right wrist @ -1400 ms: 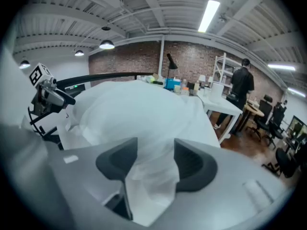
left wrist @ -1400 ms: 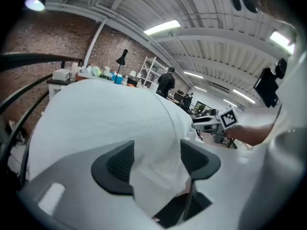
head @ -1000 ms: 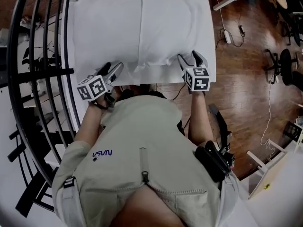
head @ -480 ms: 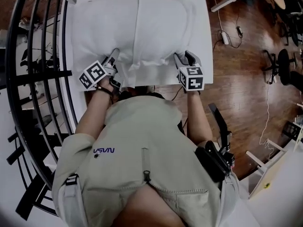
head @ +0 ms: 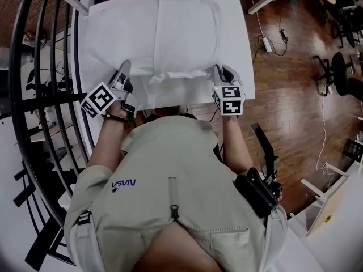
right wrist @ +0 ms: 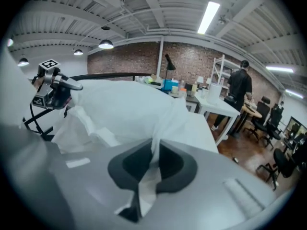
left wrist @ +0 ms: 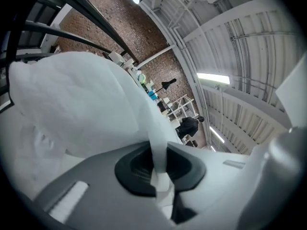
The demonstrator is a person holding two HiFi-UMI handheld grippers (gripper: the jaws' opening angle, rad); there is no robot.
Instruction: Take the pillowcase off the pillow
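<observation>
White desk [head: 241, 55] set against a black railing [head: 34, 67], wood floor [head: 283, 95] on the right side. Left gripper [left wrist: 158, 164]: fingers [left wrist: 132, 166] have just been closed and are clamped on a pinched fold of the pillowcase [left wrist: 96, 109], with white fabric seen running up between the pads. Right gripper [right wrist: 154, 163]: fingers [right wrist: 175, 166] likewise just closed, and a fold of the same pillowcase is gripped. The grips are placed at the near left and near right corners of the case. Near hem is bunched and lifted between them. Pillow [head: 187, 27] is laid flat on the desk, still covered by the case.
</observation>
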